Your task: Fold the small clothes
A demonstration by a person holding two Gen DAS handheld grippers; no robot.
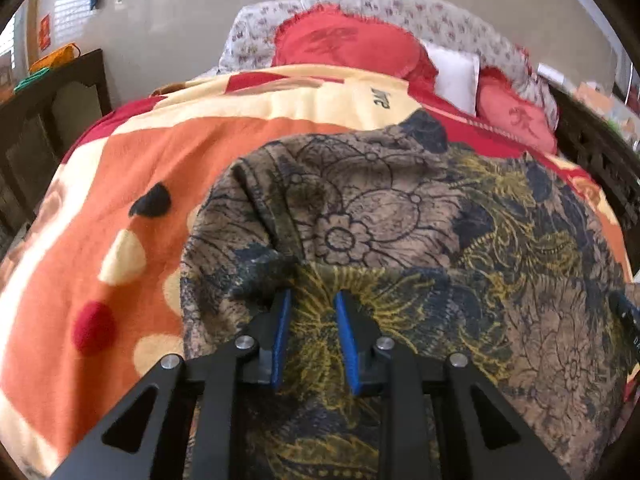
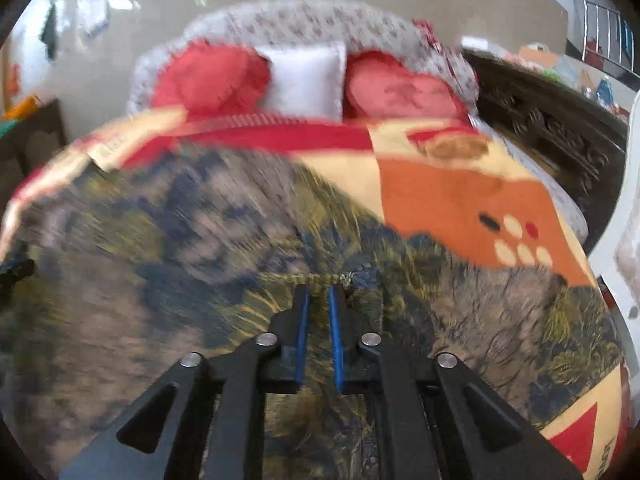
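Observation:
A brown garment (image 1: 400,208) with dark floral outlines and yellow blossoms lies spread on the orange and cream blanket (image 1: 120,184). A folded edge of it runs just past my left gripper (image 1: 312,296). That gripper hovers over the cloth with a gap between its blue pads (image 1: 280,340), and the fabric shows flat between them. In the right wrist view the garment (image 2: 160,240) is blurred. My right gripper (image 2: 319,288) has its pads close together on the fold edge of the garment. The other gripper shows at the far left edge (image 2: 16,270).
Red heart cushions (image 2: 212,80) and a white pillow (image 2: 308,80) lean on a floral headrest at the far end of the bed. Dark carved wooden frame (image 2: 540,128) runs along the right side. A dark wooden cabinet (image 1: 48,120) stands to the left.

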